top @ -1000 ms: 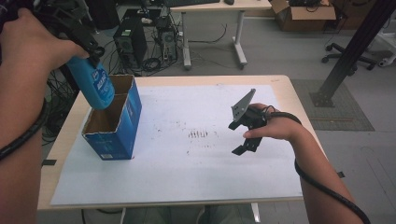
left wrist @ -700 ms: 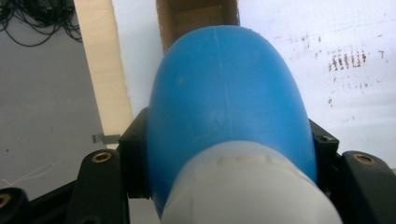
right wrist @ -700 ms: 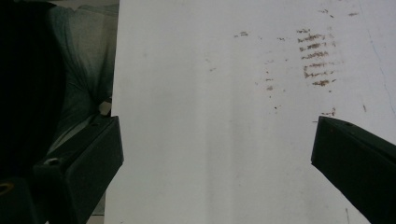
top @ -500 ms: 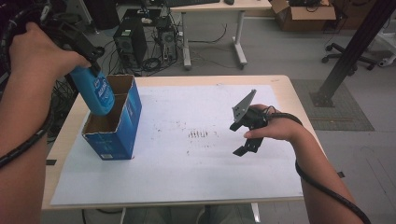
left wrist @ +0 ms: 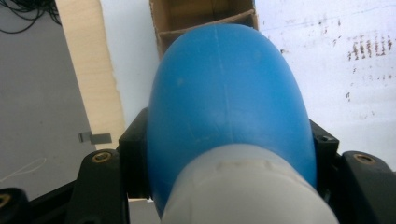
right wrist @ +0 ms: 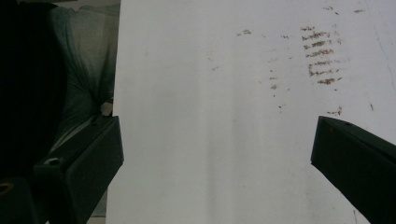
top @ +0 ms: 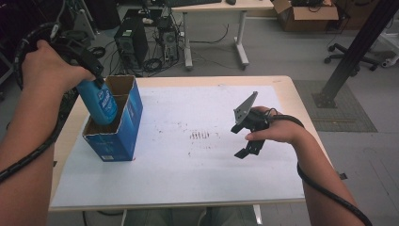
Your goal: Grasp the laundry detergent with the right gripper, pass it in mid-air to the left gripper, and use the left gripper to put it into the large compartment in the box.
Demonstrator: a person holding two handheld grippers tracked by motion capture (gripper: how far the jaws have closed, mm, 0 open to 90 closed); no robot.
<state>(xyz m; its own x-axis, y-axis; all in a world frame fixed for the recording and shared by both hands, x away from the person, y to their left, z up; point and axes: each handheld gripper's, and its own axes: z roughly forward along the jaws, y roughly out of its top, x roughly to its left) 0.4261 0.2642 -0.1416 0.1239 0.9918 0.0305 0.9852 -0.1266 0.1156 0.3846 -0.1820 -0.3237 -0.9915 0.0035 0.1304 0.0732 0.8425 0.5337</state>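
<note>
Left gripper (top: 96,80) fingers clamp the blue bottle (top: 99,102), its base inside the box (top: 123,128); right gripper (top: 248,141) fingers spread wide above the desk (top: 197,165)

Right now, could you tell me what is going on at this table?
A person is working with a handheld gripper in each hand. The left gripper is clamped on a blue bottle and holds it bottom-first in the near compartment of an open blue cardboard box at the left of the table. The bottle's lower end is already below the box rim. The right gripper hangs open over the white sheet, holding nothing.
</note>
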